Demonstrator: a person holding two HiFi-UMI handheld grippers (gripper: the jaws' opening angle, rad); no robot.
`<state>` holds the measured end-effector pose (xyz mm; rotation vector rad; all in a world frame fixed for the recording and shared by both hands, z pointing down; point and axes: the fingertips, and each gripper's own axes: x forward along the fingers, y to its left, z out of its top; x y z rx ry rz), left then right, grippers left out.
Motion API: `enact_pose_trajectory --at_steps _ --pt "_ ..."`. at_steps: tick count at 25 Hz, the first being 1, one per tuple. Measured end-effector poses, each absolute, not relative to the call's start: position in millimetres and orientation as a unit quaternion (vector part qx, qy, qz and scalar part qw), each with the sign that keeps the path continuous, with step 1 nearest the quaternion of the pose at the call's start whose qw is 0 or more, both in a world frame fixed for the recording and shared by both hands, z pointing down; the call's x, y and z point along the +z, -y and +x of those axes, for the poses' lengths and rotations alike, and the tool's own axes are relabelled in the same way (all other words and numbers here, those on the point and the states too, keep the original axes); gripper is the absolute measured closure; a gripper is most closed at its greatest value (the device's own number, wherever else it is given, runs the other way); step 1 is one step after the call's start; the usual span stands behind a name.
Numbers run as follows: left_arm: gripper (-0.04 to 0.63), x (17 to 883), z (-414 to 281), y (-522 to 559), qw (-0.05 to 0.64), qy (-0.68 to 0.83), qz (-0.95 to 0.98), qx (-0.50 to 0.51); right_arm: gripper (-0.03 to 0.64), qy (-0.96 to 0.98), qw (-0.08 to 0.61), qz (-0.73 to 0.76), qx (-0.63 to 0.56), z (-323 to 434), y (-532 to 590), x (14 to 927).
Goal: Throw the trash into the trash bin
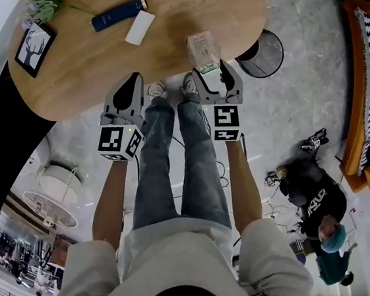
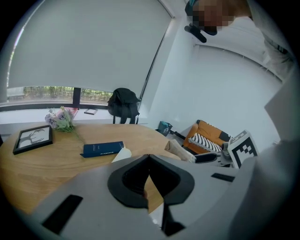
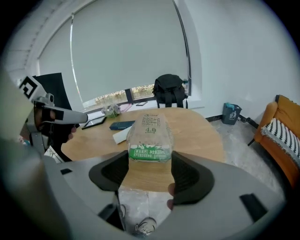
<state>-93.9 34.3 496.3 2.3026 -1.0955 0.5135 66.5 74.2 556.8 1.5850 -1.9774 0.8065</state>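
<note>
The milk pouch carries "4.0" under a line of Chinese characters — its green band seems to read "200mL", though small.

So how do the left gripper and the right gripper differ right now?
Left gripper: jaws closed together. Right gripper: jaws wide apart.
Left gripper holds nothing; right gripper clamps a milk pouch.
Both face the wooden table.

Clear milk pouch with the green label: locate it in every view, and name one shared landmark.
Head view: clear milk pouch, upper centre.
Left gripper view: right of centre.
Right gripper view: centre, between the jaws.
Landmark: dark blue flat box, left of it.
</note>
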Motion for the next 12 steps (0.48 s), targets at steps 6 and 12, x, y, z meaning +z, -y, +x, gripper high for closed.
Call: enact_pose_trajectory --at_steps 6,12 --pt "0.577 493.9 -46.8 -35.1 0.260 0.377 0.867 0.199 0.314 0.694 0.219 0.617 0.300 116.9 -97.1 541.6" --pt "0.577 495.4 11.1 -32.7 0.246 0.319 0.890 0.212 0.314 0.633 0.205 0.673 0.322 182.5 -126.2 546.9"
